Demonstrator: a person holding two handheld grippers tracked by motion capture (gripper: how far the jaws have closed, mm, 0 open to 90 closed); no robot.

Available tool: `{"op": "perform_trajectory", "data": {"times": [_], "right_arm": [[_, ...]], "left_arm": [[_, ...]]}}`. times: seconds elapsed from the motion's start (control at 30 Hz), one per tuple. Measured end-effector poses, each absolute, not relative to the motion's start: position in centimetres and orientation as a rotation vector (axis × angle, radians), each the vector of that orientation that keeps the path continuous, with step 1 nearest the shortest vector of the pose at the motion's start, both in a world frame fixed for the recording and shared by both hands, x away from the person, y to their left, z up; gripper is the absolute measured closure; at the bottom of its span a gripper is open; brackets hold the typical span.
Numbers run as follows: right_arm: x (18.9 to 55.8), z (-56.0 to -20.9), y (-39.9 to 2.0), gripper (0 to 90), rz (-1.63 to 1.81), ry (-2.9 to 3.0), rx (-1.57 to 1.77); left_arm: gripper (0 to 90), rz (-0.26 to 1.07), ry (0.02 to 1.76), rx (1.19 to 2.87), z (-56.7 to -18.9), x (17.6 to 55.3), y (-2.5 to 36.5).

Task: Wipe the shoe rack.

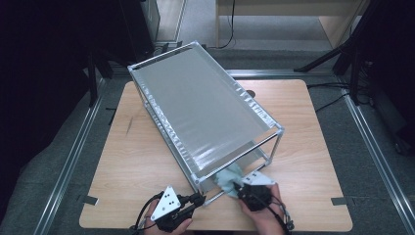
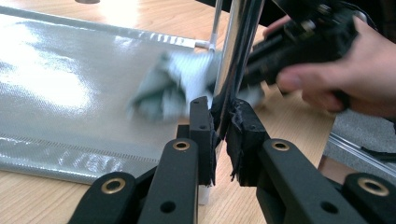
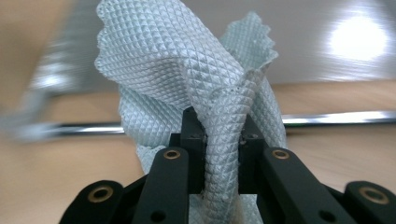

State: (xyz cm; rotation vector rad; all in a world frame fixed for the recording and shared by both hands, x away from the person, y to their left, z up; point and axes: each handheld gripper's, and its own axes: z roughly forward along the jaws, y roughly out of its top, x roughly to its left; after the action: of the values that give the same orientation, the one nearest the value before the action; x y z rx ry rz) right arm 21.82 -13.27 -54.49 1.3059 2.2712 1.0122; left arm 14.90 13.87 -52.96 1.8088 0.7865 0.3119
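Observation:
A chrome-framed rack (image 1: 195,98) with grey shelf panels stands slantwise on the wooden table (image 1: 137,161). My left gripper (image 1: 198,199) is at the rack's near corner, and its jaws (image 2: 220,116) are shut on the upright chrome post (image 2: 240,51). A pale blue-green waffle cloth (image 1: 226,178) lies bunched on the lower shelf (image 2: 70,79) just inside that corner. My right gripper (image 1: 238,187) is shut on a twisted fold of the cloth (image 3: 187,60), pinched between its pads (image 3: 223,126). In the left gripper view the cloth (image 2: 163,88) is blurred, with the other hand (image 2: 336,70) behind the post.
The rack covers the middle and far part of the table. Bare wood lies to its left (image 1: 122,147) and right (image 1: 308,137). A chrome lower rail (image 3: 327,117) runs across behind the cloth. Dark stands and cables (image 1: 342,54) sit on the floor around the table.

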Motion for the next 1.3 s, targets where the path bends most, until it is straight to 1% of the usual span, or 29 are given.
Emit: {"op": "perform_trajectory", "data": {"times": [0.1,0.33,0.67,0.8,0.93,1.03,1.07,1.1,1.17,1.23,1.3], "right_arm": [[22.7,-54.2,-15.5,77.8,0.987,2.207,1.397],[23.0,-52.7,-20.2,78.9,1.028,2.096,1.524],[23.3,-51.5,-27.2,79.8,0.994,1.84,1.695],[23.5,-51.5,-28.2,80.4,0.993,1.773,1.716],[23.5,-50.9,-27.9,81.3,1.054,1.624,1.677],[24.3,-51.0,-27.7,80.9,1.055,1.586,1.657],[24.7,-51.3,-27.7,80.0,1.055,1.6,1.665],[25.1,-51.7,-27.9,76.9,1.06,1.626,1.683],[26.0,-52.8,-28.1,64.6,1.073,1.707,1.728],[26.1,-53.2,-27.9,55.8,1.058,1.758,1.726],[25.7,-52.6,-27.6,48.0,1.063,1.756,1.685]], "left_arm": [[81.2,0.311,0.786,1.809,-53.0,14.9,13.9],[81.2,0.308,0.78,1.814,-52.9,15.0,14.0],[80.8,0.336,0.859,1.796,-52.8,15.8,16.1],[80.6,0.339,0.88,1.785,-52.8,16.0,16.6],[80.5,0.345,0.888,1.784,-52.8,16.1,17.0],[80.5,0.344,0.895,1.778,-52.8,16.1,17.1],[80.5,0.345,0.895,1.778,-52.8,16.1,17.2],[80.5,0.345,0.898,1.777,-52.9,16.1,17.2],[80.4,0.343,0.9,1.776,-52.9,16.1,17.3],[80.4,0.348,0.903,1.775,-52.9,16.1,17.4],[80.4,0.347,0.907,1.771,-52.9,16.2,17.5]]}}
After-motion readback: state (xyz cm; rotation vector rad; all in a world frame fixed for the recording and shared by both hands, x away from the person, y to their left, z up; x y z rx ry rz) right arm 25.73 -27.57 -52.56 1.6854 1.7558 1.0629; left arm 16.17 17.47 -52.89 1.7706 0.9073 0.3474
